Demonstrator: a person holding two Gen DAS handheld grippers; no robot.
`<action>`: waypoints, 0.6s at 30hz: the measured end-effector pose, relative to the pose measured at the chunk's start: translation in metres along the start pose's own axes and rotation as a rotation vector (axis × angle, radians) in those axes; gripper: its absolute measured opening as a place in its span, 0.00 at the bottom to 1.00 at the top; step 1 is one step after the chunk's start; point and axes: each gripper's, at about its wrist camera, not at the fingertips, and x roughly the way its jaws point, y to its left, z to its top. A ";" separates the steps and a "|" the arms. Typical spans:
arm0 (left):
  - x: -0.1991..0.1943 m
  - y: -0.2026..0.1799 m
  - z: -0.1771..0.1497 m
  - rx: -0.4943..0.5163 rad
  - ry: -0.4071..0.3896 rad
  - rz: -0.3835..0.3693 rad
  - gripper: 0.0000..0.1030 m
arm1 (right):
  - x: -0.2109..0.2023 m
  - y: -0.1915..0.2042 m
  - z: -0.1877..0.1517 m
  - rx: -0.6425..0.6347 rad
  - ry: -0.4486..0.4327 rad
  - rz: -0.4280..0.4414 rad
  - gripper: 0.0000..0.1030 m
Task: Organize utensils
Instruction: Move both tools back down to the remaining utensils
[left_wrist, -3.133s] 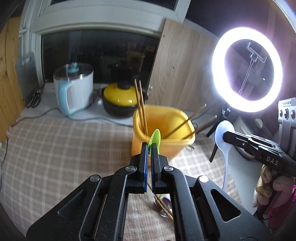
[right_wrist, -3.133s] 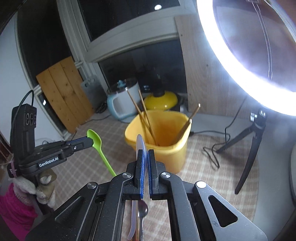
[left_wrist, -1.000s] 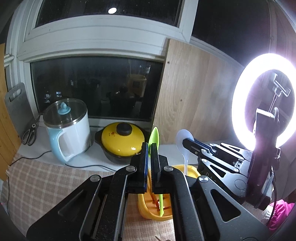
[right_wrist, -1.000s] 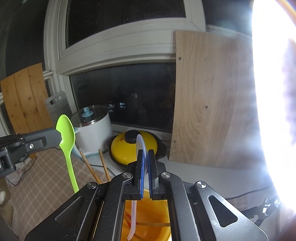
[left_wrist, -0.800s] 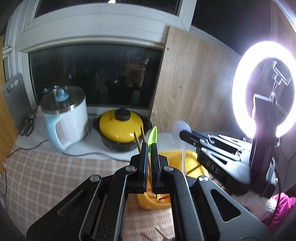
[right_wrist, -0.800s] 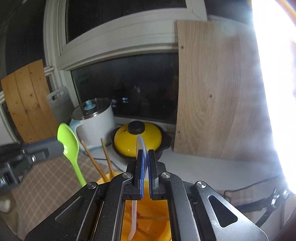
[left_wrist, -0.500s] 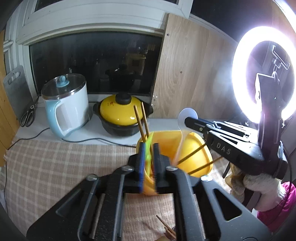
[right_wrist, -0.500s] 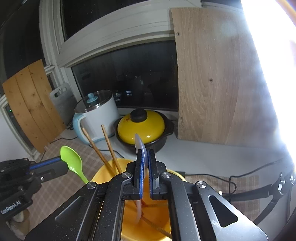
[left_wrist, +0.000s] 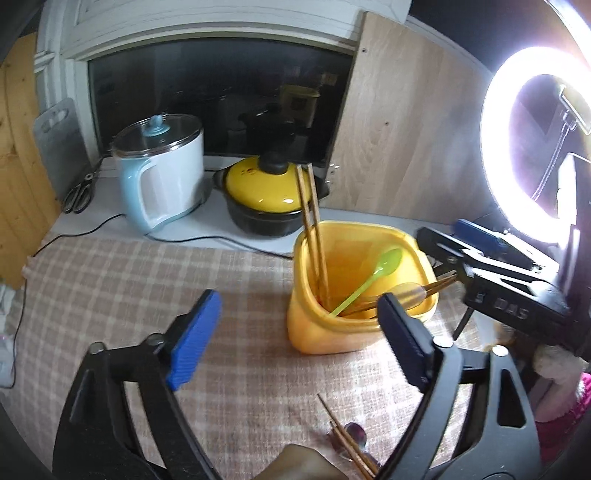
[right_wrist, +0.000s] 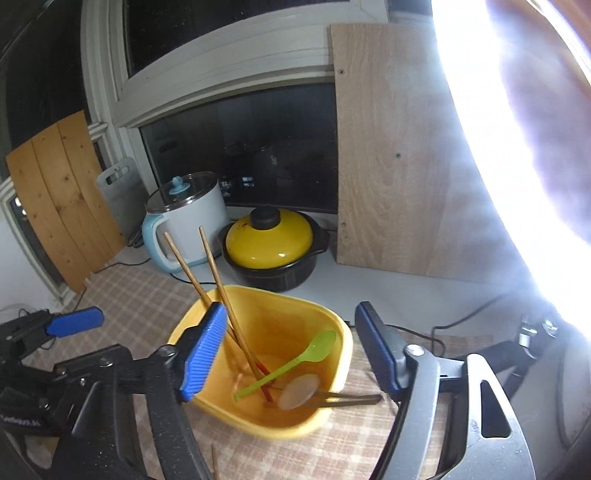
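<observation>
A yellow tub (left_wrist: 321, 332) (right_wrist: 343, 332) stands on the checked cloth. Inside it lie a green spoon (left_wrist: 373, 277) (right_wrist: 295, 363), a translucent white spoon (right_wrist: 297, 391) (left_wrist: 406, 291) and several wooden chopsticks (left_wrist: 312, 229) (right_wrist: 212, 269). My left gripper (left_wrist: 299, 332) is open and empty, just in front of the tub. My right gripper (right_wrist: 288, 349) is open and empty above the tub's mouth; it also shows in the left wrist view (left_wrist: 480, 240). More chopsticks (left_wrist: 347, 439) and a metal spoon (left_wrist: 354, 430) lie on the cloth near me.
A white and blue electric pot (left_wrist: 162, 181) and a yellow-lidded black pot (left_wrist: 266, 199) stand on the sill behind. Scissors (left_wrist: 79, 190) lie at the far left. A lit ring light (left_wrist: 532, 147) on a tripod stands at the right. A wood board (right_wrist: 391, 166) leans against the window.
Both grippers have opened and let go of their spoons. The green spoon and the white spoon now lie in the yellow tub. Both grippers have tilted down toward the tub.
</observation>
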 end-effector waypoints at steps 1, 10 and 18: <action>-0.001 0.000 -0.003 -0.006 0.003 0.009 0.89 | -0.002 0.000 -0.002 -0.003 0.003 -0.007 0.77; -0.016 0.003 -0.038 -0.009 0.007 0.069 0.90 | -0.030 -0.009 -0.030 0.020 0.064 -0.014 0.78; -0.029 0.017 -0.085 -0.086 0.057 0.053 0.89 | -0.053 -0.018 -0.083 0.045 0.121 -0.014 0.78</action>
